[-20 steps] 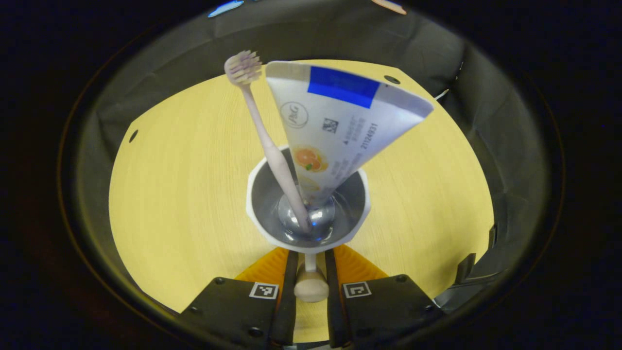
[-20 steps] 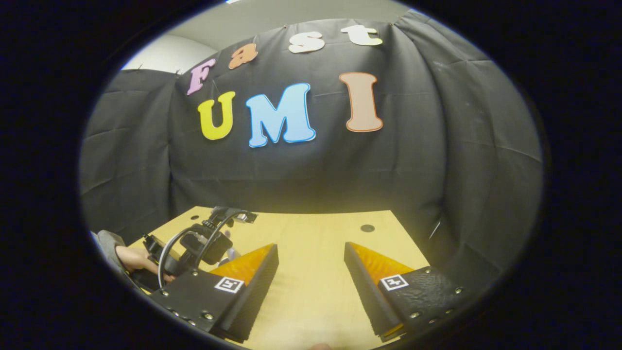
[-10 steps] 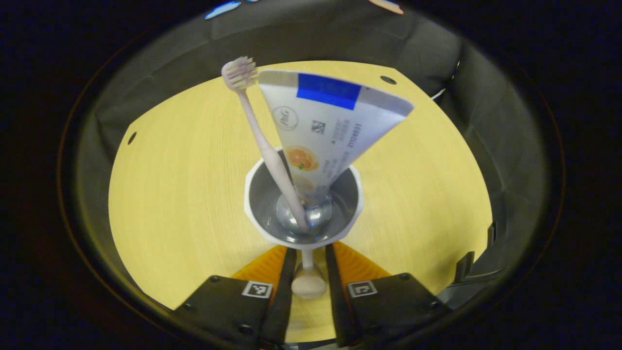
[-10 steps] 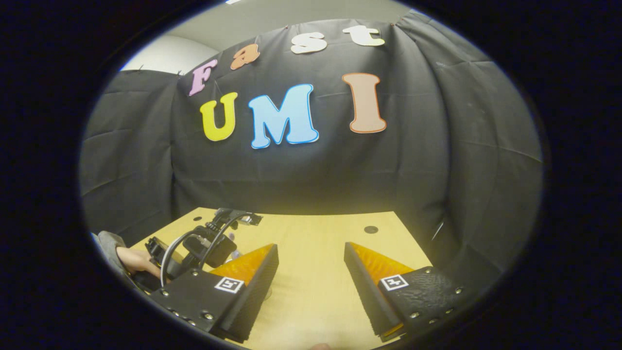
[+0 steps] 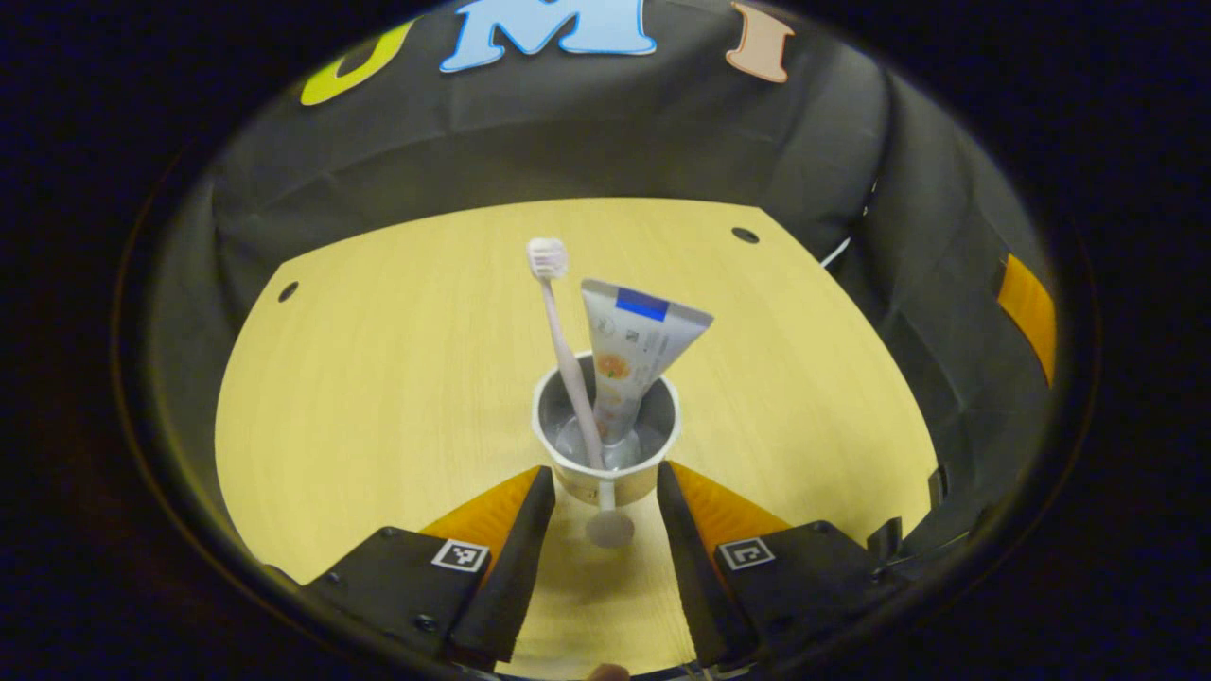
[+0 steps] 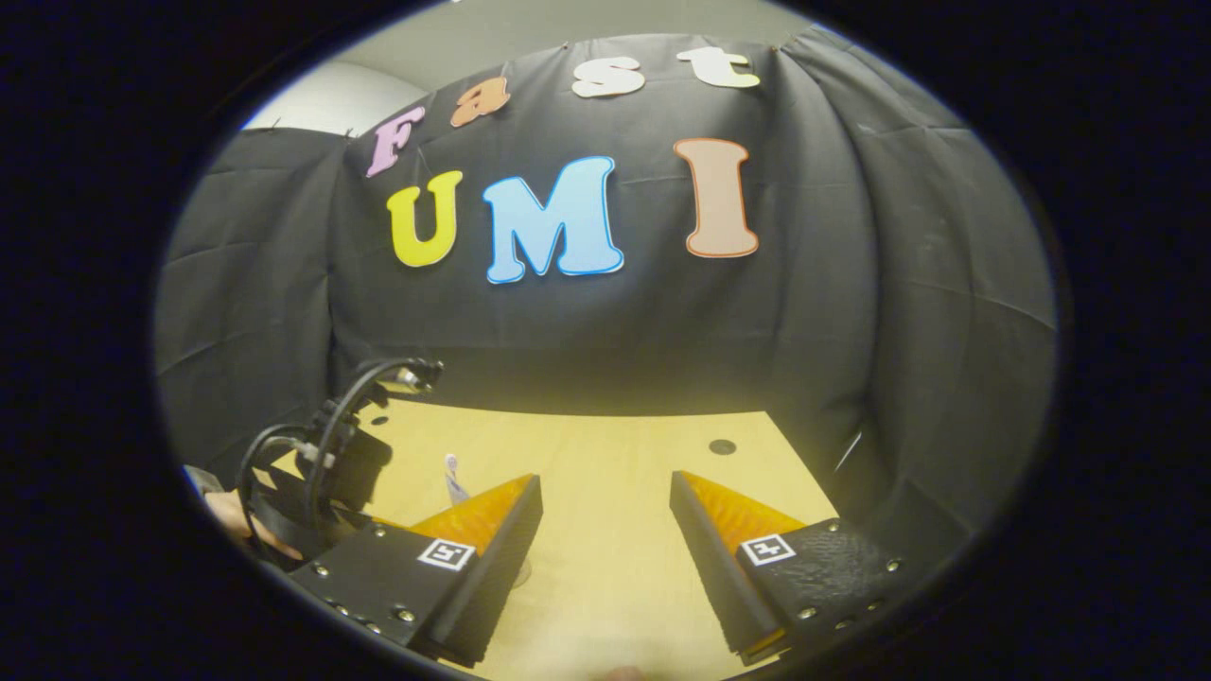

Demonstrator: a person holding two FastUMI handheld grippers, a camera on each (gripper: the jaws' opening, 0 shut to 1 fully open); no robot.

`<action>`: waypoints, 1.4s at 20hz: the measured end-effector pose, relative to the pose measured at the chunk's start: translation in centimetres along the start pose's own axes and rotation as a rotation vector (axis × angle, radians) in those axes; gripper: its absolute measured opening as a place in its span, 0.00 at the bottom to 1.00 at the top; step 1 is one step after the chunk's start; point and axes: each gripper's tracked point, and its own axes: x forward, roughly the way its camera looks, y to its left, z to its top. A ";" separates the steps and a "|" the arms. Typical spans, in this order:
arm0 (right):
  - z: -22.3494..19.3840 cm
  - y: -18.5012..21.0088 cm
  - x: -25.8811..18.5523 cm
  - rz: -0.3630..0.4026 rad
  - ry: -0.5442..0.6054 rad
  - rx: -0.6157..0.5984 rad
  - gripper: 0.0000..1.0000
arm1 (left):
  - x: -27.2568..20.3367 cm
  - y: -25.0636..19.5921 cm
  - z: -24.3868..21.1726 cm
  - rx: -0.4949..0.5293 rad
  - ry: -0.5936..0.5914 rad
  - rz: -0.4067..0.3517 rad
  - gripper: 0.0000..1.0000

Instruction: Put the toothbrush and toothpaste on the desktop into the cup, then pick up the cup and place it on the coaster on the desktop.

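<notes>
Yellow wooden desktop [image 5: 378, 378] with small dark holes [image 5: 745, 235], black cloth wall [image 6: 851, 331]

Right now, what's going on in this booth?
A person holds a gripper in each hand over a yellow desktop. The cup stands on it with the toothbrush and toothpaste upright inside. The left gripper is open, fingers either side of the cup's handle and not touching it. The right gripper is open, holding nothing. No coaster can be made out.
</notes>
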 end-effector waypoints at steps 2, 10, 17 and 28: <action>0.4 0.7 -0.1 0.005 -0.005 -0.004 0.87 | -1.4 0.5 0.8 -0.013 -0.074 -0.007 0.78; 2.6 4.0 -1.0 -0.024 -0.053 -0.040 0.87 | -9.3 2.7 5.6 -0.002 -0.416 -0.014 0.77; 5.2 7.7 -2.4 -0.048 -0.122 -0.087 0.87 | -16.6 6.5 8.4 0.073 -0.675 0.041 0.89; 8.3 12.1 -7.2 -0.129 -0.286 -0.160 0.86 | -24.0 8.1 8.4 0.097 -0.880 0.037 0.92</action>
